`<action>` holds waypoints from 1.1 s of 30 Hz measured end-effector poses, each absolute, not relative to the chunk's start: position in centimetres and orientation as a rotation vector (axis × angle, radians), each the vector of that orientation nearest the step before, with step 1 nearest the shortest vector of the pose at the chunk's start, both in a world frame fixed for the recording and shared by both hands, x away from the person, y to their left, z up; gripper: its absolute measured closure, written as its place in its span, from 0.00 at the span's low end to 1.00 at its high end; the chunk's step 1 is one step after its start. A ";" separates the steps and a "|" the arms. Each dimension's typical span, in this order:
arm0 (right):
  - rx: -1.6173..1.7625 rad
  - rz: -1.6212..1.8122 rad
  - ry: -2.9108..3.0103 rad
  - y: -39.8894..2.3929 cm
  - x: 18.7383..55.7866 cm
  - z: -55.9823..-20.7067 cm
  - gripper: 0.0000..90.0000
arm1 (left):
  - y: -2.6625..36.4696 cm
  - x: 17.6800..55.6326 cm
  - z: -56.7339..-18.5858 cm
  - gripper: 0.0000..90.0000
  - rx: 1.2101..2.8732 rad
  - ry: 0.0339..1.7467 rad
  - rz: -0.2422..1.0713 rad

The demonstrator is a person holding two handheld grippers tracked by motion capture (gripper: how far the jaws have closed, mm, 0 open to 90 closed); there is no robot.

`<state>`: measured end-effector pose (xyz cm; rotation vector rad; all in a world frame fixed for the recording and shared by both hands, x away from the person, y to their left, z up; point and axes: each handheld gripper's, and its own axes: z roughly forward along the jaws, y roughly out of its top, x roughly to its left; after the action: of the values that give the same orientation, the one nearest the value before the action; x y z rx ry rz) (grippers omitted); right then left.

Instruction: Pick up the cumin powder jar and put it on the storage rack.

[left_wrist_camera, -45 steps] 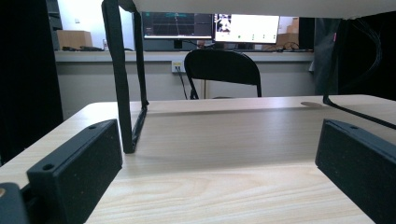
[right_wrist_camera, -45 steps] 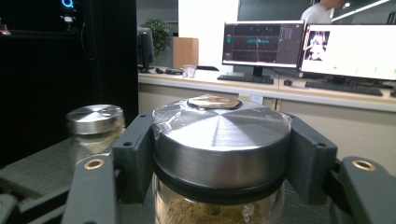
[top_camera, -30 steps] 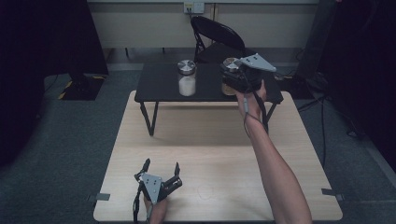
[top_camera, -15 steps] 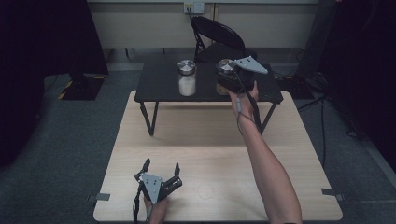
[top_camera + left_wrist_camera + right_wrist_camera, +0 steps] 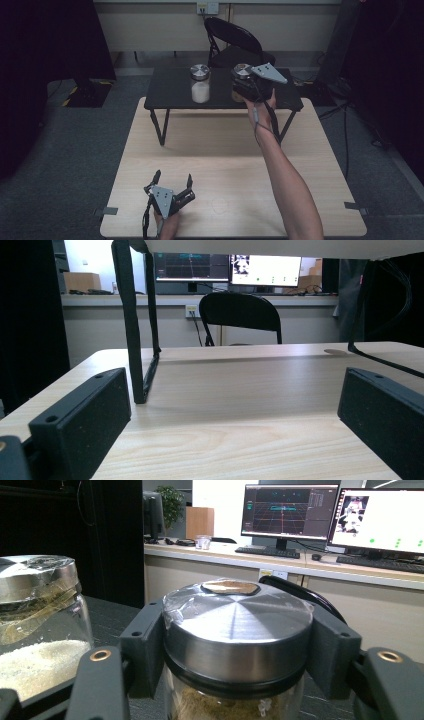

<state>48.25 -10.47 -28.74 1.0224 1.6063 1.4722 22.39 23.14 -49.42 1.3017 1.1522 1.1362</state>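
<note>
Glass jar (image 5: 235, 700), metal lid (image 5: 237, 630), right of the white-filled jar (image 5: 200, 84): likely heavy, rigid, slippery, breakable; right gripper (image 5: 237, 645) clamps the lid, left gripper (image 5: 172, 184) jaws spread, empty.

A light wooden table (image 5: 210, 150) carries a small black low table (image 5: 170, 95) on thin metal legs. On its dark top stand two glass jars with silver metal lids (near each other): one with white grains (image 5: 200, 83), one with brownish content (image 5: 241, 82).
</note>
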 end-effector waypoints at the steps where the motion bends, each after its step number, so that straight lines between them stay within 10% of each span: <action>1: 1.022 1.471 1.605 -10.4 48.3 -28.8 0.38 | 23.1 22.4 -49.4 0.00 1.302 1.152 1.136; 14: 1.016 1.478 1.610 -10.6 48.4 -28.8 0.38 | 23.1 22.4 -49.4 0.00 1.302 1.152 1.136; 21: 1.006 1.485 1.570 -10.5 48.2 -29.7 0.01 | 23.1 22.4 -49.4 0.00 1.302 1.152 1.136; 33: 0.929 1.552 1.514 -11.7 45.5 -29.8 0.00 | 23.1 22.4 -49.4 0.00 1.301 1.155 1.139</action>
<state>45.55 -11.68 -29.80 0.9290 1.5139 1.5517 22.38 23.07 -49.41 1.3012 1.1552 1.1389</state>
